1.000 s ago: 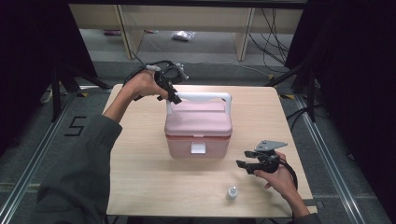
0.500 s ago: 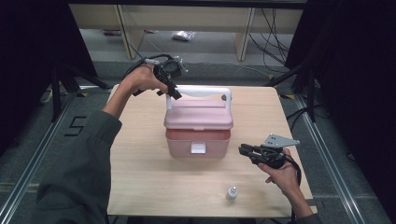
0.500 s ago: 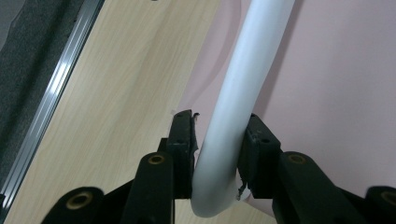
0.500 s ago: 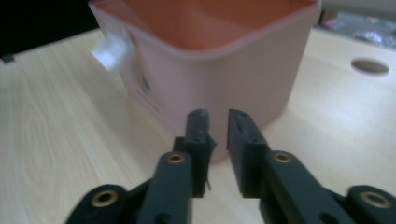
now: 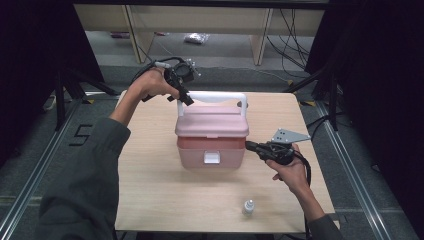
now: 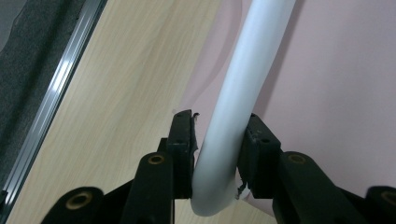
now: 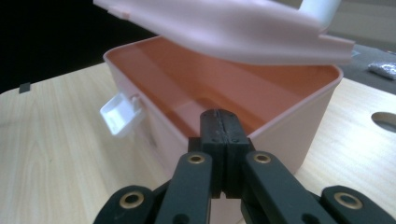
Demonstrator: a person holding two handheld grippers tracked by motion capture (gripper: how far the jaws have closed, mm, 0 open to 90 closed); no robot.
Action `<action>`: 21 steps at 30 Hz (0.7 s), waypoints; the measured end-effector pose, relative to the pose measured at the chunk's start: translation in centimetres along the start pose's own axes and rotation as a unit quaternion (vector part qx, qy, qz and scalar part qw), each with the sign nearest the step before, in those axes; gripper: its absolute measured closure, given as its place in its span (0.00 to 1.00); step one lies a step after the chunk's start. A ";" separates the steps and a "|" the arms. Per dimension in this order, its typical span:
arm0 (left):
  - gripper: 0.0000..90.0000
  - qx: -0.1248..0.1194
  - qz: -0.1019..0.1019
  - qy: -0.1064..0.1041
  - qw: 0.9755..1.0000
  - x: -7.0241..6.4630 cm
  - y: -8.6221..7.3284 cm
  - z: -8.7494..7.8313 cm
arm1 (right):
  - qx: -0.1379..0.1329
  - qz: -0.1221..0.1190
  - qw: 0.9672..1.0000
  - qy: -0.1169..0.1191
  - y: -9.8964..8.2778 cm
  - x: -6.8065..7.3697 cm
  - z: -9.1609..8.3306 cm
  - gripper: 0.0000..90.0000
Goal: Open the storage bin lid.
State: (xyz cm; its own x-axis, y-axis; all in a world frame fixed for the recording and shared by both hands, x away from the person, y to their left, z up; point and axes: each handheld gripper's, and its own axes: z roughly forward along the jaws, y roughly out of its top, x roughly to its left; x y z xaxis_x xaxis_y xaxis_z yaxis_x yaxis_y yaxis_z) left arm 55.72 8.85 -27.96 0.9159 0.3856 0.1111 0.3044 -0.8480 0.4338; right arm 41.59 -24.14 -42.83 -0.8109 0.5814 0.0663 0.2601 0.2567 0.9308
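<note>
high view: a pink storage box [image 5: 212, 145] stands near the middle of the tabletop [image 5: 150, 195], a little toward the far edge. its lid [image 5: 212, 125] is lifted slightly off the body, and a white latch [image 5: 211, 158] shows on the front wall. the left gripper [image 5: 184, 97] is clamped on the left end of the white handle [image 5: 216, 96], which stands above the lid. the right gripper [image 5: 250, 145] is level with the box's right side, its tip just beside the gap under the lid; contact cannot be told from here. a small white bottle [image 5: 248, 207] stands upright near the near edge, well apart from the box.

left gripper view: the jaws stand on either side of the handle [image 6: 238, 107] at its bend, both pads pressing on it. the pink lid [image 6: 336, 84] lies behind the handle, bare tabletop [image 6: 116, 93] to the side.

right gripper view: the right gripper [image 7: 219, 122] has its jaws pressed together with nothing between them; they have just been closing. beyond the tip the box [image 7: 289, 130] is open, its orange-pink interior visible, the lid [image 7: 224, 28] tilted above it. the latch [image 7: 120, 114] hangs outward from the front wall.
</note>
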 end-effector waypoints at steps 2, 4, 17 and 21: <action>0.75 0.002 0.003 0.000 1.000 0.0 -0.1 0.0 | -0.017 0.016 1.000 0.008 0.1 -0.1 0.2 1.00; 0.76 0.005 0.007 0.001 1.000 0.0 0.0 -0.1 | -0.025 0.020 0.999 0.009 0.3 -0.3 0.4 1.00; 0.76 0.004 0.008 0.001 1.000 0.0 0.0 -0.1 | -0.017 0.009 1.000 0.014 1.2 -0.6 1.5 1.00; 0.76 0.002 0.007 0.001 1.000 0.0 -0.1 -0.1 | -0.018 0.013 1.000 0.014 1.3 -0.6 1.7 1.00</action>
State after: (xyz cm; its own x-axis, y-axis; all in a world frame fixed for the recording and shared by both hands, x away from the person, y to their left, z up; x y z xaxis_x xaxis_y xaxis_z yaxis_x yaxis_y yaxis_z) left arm 55.66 8.94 -27.93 0.9197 0.3741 0.1191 0.2925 -0.8552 0.4279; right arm 43.31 -22.87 -42.27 -0.8186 0.5657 0.0993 0.2622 0.2143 0.9409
